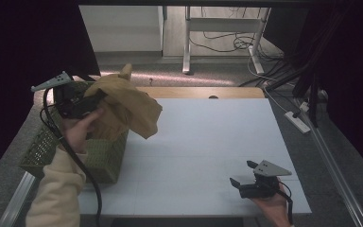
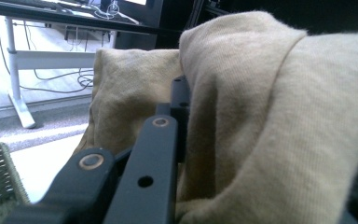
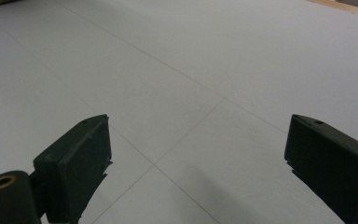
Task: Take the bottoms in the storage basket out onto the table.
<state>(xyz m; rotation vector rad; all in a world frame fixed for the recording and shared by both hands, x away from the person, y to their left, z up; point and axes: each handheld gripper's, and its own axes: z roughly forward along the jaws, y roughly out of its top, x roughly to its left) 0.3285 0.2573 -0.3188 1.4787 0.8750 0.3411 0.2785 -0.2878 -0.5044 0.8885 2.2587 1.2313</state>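
Table-edge green basket [image 1: 99, 161] under tan cloth [image 1: 127, 106]

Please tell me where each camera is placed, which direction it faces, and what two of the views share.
High view: above the table's near side, facing forward and down; sleeved forearm, both hands.
Left gripper view: on the left claw, facing along shut jaws pinching the tan knit cloth.
Right gripper view: on the right claw, jaws apart, facing the white tabletop.
Shared: cloth and green woven basket, high and left views.
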